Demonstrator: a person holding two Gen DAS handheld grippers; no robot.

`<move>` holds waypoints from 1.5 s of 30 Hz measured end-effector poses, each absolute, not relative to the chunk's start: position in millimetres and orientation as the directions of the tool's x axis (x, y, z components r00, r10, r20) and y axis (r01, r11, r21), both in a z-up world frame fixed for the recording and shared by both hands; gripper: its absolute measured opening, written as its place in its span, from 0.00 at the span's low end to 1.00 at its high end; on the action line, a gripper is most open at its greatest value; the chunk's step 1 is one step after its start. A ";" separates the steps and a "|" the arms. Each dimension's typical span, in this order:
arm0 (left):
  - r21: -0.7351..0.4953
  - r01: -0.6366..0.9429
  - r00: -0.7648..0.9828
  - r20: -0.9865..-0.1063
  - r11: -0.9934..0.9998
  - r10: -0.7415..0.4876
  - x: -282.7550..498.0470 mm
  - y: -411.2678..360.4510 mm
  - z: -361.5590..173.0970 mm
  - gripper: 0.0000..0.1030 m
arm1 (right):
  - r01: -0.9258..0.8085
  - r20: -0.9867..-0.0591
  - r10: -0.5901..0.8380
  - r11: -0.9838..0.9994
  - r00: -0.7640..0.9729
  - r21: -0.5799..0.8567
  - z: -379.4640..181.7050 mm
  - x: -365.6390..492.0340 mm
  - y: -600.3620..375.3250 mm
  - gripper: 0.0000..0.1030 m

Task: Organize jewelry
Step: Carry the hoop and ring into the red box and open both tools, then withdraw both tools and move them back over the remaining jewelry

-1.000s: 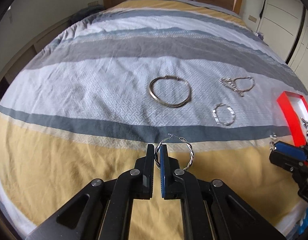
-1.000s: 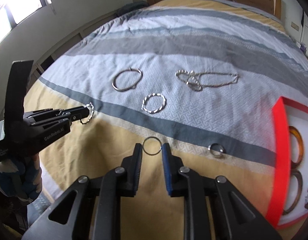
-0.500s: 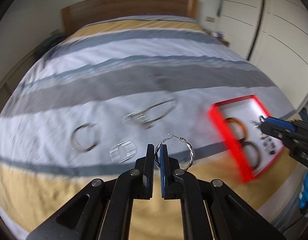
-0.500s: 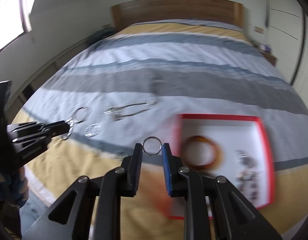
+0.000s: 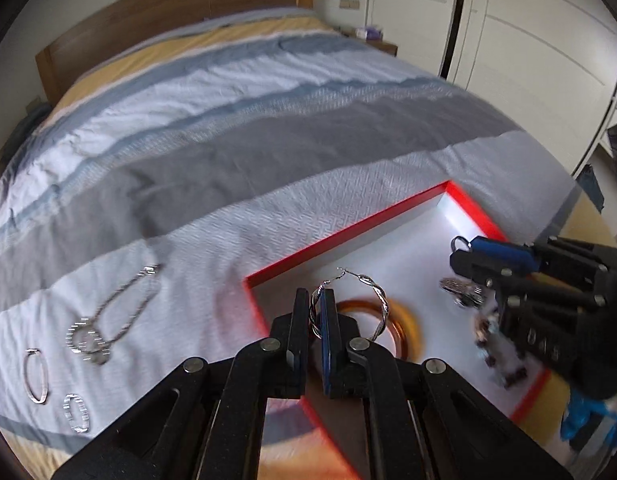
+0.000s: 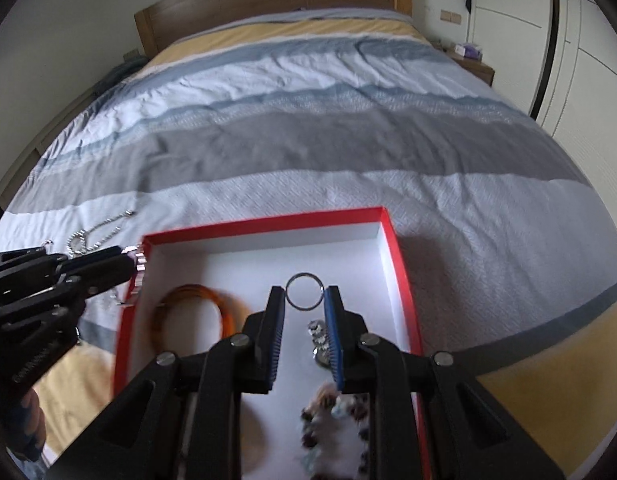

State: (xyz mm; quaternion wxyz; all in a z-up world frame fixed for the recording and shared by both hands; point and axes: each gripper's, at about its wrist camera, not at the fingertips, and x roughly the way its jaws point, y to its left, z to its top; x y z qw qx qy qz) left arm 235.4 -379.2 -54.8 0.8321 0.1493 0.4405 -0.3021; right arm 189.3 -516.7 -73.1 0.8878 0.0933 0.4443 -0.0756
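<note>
Striped bedspread (image 6: 348,152) below, both grippers over the red-rimmed white tray (image 6: 268,222): left gripper (image 5: 318,312) pinching a twisted silver hoop earring (image 5: 372,300), right gripper (image 6: 304,308) clamping a plain silver ring (image 6: 304,291) at 12 o'clock, and releasing high could bounce either over the rim.

left gripper (image 5: 314,312) pinches a twisted hoop earring (image 5: 378,304) above the red-rimmed box (image 5: 348,226)

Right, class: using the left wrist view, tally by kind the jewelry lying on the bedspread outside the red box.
Hoops: 2 (plain hoop, textured hoop)
Chains: 1 (chain)
Total: 3
</note>
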 end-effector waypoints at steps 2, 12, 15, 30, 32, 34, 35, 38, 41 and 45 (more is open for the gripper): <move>-0.013 0.620 0.422 -0.837 0.784 -0.347 241.9 -386.0 -69.0 0.05 | 0.211 -0.810 -0.046 0.972 0.584 0.098 -84.2 196.7 -516.1 0.18; 0.041 0.586 0.447 -0.850 0.809 -0.280 251.1 -396.5 -96.6 0.08 | 0.210 -0.831 -0.064 0.975 0.552 0.064 -106.9 205.0 -510.9 0.19; 0.062 0.595 0.465 -0.840 0.801 -0.280 246.9 -396.6 -93.0 0.12 | 0.215 -0.831 -0.077 0.975 0.551 0.053 -105.0 203.2 -510.2 0.19; 0.053 0.577 0.566 -0.746 0.815 -0.352 200.3 -321.7 27.0 0.40 | 0.285 -0.740 -0.126 0.954 0.661 0.091 26.0 146.9 -506.3 0.19; 0.078 0.553 0.608 -0.718 0.830 -0.338 198.2 -300.7 58.0 0.40 | 0.281 -0.701 -0.136 0.955 0.700 0.096 65.5 140.4 -500.9 0.19; 0.095 0.527 0.649 -0.687 0.845 -0.327 194.3 -278.2 89.0 0.40 | 0.276 -0.649 -0.156 0.957 0.745 0.087 116.5 130.9 -491.9 0.19; 0.098 0.509 0.670 -0.669 0.855 -0.322 191.4 -264.1 107.8 0.40 | 0.272 -0.627 -0.158 0.958 0.763 0.091 137.8 126.8 -488.5 0.19; 0.102 0.466 0.717 -0.626 0.879 -0.308 181.9 -224.1 158.1 0.40 | 0.256 -0.556 -0.151 0.960 0.817 0.114 202.5 110.1 -473.2 0.19; 0.118 0.424 0.767 -0.574 0.898 -0.287 166.3 -186.7 196.7 0.44 | 0.234 -0.490 -0.150 0.965 0.859 0.115 254.4 87.6 -452.0 0.19; 0.091 0.379 0.797 -0.538 0.921 -0.274 145.4 -137.3 228.4 0.44 | 0.201 -0.452 -0.124 0.972 0.883 0.125 280.6 66.1 -425.6 0.19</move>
